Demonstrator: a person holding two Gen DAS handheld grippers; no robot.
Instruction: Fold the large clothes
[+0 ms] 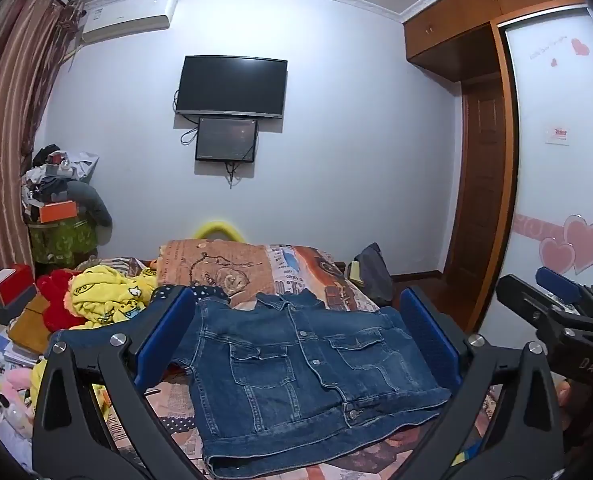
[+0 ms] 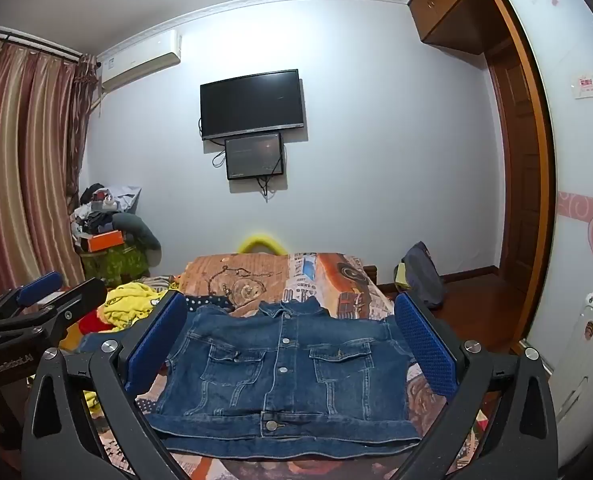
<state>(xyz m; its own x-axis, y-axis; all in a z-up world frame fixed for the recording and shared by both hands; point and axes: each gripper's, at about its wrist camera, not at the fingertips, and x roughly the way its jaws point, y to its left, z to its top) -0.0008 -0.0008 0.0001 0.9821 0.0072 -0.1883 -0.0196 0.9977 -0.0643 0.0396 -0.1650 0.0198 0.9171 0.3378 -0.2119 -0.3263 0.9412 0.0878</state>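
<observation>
I held my left gripper (image 1: 296, 344) and right gripper (image 2: 292, 340) spread wide, empty, above the buttoned denim jacket (image 2: 284, 376) lying flat on the bed (image 2: 336, 280).

Two hand-held grippers, left gripper (image 1: 296, 344) and right gripper (image 2: 290, 344): black angular frames, silver round screws, blue textured finger pads (image 2: 424, 344), white lettering on the bodies.

Two wrist views, side by side over the bed (image 1: 304, 268)

Both look slightly down along wide-open fingers, close above the jacket (image 2: 284, 364), sharing bed, jacket, TV (image 1: 232, 84) wall.
</observation>
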